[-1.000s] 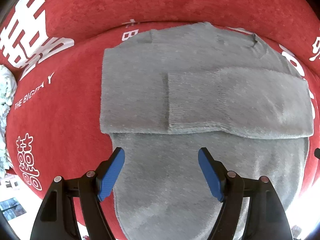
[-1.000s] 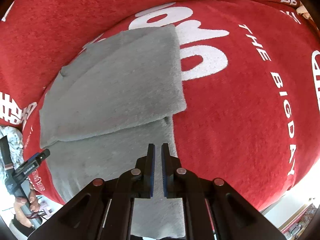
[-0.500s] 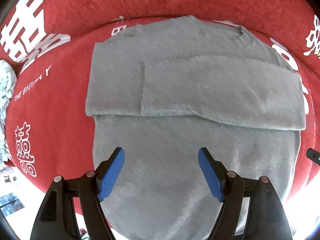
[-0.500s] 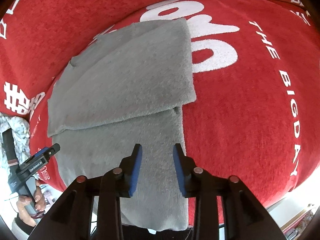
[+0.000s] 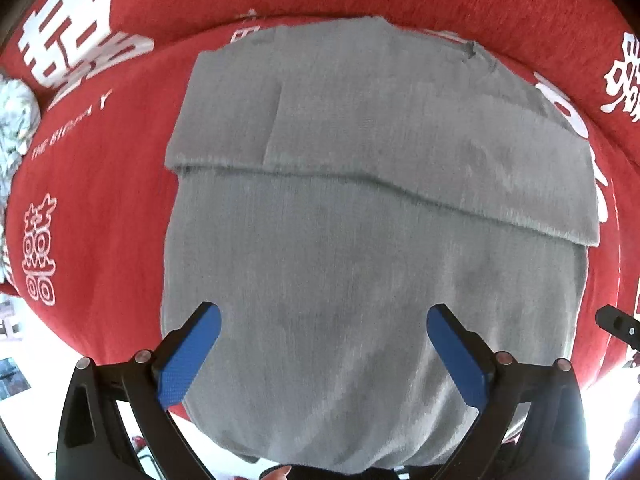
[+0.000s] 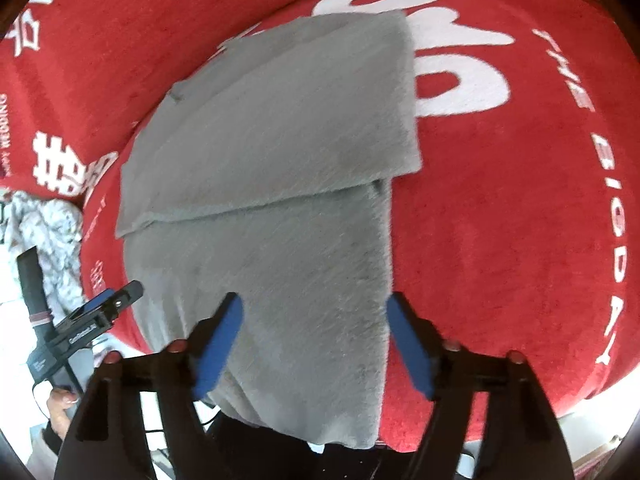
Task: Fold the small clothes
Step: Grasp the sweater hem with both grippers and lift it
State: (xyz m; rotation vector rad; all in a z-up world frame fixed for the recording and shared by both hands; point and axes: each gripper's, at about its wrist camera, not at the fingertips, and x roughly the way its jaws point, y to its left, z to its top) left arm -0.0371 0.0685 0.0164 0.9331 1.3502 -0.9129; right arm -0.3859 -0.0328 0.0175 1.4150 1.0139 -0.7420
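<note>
A grey knit sweater (image 5: pixel 360 240) lies flat on a red cloth-covered table, its sleeves folded across the chest and its lower hem hanging over the near edge. It also shows in the right wrist view (image 6: pixel 280 200). My left gripper (image 5: pixel 322 316) is open and empty, above the sweater's lower left part. My right gripper (image 6: pixel 314 304) is open and empty, above the sweater's lower right part near its side edge. The left gripper (image 6: pixel 100 312) also shows at the left in the right wrist view.
The red cloth (image 6: pixel 520 200) carries large white lettering and covers the whole table. A crumpled light patterned garment (image 5: pixel 12 120) lies at the far left, also seen in the right wrist view (image 6: pixel 52 232). The table's near edge runs just under both grippers.
My right gripper has opened from shut to wide open. Both grippers have drawn back toward the near edge, so more of the sweater's lower half shows.
</note>
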